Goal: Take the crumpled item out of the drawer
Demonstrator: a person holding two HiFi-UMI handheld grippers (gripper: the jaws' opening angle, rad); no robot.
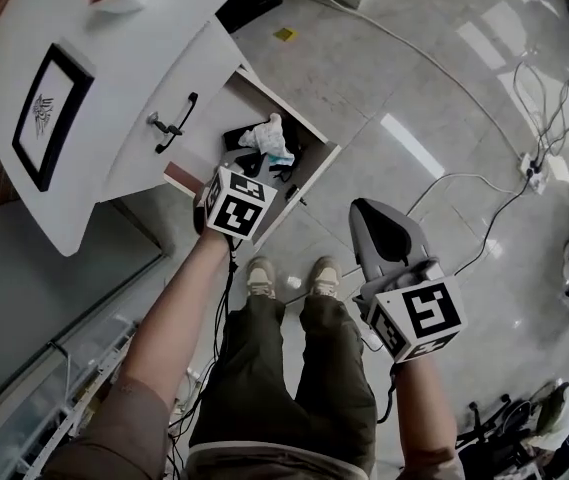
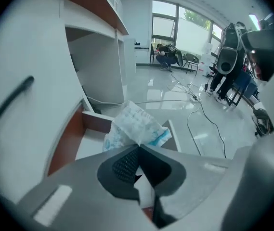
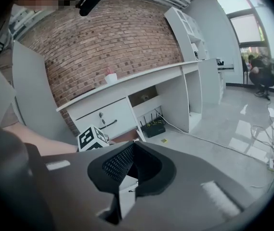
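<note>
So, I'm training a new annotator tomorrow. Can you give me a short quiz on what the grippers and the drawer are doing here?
1. True or false: the left gripper is shut on the crumpled item.
2. Where is the right gripper?
A. Reaching into the drawer
B. Clamped on a handle
C. Off to the side of the drawer, jaws together with nothing between them
3. Fill the blank: the drawer stands ____.

Key: 1 true; 2 C; 3 open.
</note>
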